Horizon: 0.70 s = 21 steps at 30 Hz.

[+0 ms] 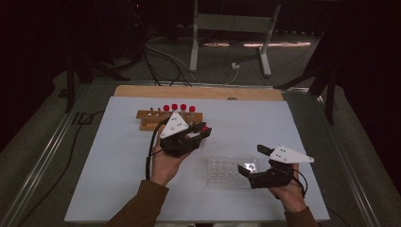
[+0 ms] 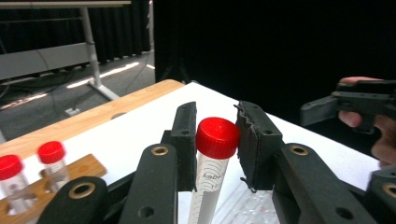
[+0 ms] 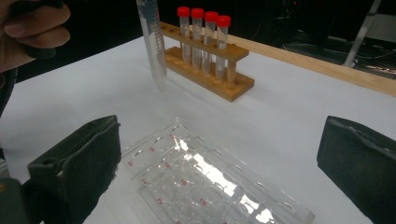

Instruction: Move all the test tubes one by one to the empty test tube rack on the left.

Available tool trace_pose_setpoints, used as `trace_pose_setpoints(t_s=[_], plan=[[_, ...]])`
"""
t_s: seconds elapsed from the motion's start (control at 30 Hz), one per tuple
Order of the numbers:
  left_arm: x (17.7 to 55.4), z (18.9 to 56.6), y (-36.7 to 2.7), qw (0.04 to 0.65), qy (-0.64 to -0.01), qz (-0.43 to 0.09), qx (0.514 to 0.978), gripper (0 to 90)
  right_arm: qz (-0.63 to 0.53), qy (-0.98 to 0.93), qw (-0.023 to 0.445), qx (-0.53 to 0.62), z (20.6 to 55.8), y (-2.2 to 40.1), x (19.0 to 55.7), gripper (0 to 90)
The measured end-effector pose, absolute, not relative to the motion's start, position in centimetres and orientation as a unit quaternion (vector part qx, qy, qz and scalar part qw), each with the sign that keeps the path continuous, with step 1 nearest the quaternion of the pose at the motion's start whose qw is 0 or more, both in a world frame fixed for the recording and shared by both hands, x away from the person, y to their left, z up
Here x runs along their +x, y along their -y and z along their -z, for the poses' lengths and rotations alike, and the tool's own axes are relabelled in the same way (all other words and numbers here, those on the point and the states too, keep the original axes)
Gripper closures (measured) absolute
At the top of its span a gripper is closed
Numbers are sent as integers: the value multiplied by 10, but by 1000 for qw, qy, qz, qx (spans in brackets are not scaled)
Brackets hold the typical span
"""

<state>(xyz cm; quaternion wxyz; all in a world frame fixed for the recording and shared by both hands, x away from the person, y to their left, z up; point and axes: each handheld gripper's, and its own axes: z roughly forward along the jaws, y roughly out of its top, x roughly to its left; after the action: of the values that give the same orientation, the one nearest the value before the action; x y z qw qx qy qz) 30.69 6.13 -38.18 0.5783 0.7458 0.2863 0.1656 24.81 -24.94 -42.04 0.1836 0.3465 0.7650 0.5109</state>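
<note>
The right gripper (image 1: 254,161) sits with its jaws spread wide over the clear well plate (image 3: 205,179) on the white table (image 1: 283,123). Farther off, the left gripper (image 2: 215,142) pinches a red-capped tube (image 2: 212,168) and holds it in the air near the wooden rack (image 3: 212,70) with four more tubes.

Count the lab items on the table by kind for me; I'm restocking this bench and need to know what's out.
Red-capped clear plastic tubes: 5, with 4 standing in the rack and 1 held in the left tongs
Wooden tube rack: 1
Clear plastic well plate: 1
Total: 7
</note>
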Motion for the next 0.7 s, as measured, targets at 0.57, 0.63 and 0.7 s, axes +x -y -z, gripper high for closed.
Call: trace_pose_setpoints(t_s=[0.57, 0.63, 0.7], plan=[[326, 376, -86, 565, -314, -211, 733, 708, -514, -763, 183, 347, 421, 251, 248, 0], [328, 375, -89, 564, -318, -216, 731, 708, -514, -763, 183, 346, 420, 251, 248, 0], [331, 375, -91, 563, -321, -219, 729, 708, -515, -762, 183, 347, 420, 252, 248, 0]])
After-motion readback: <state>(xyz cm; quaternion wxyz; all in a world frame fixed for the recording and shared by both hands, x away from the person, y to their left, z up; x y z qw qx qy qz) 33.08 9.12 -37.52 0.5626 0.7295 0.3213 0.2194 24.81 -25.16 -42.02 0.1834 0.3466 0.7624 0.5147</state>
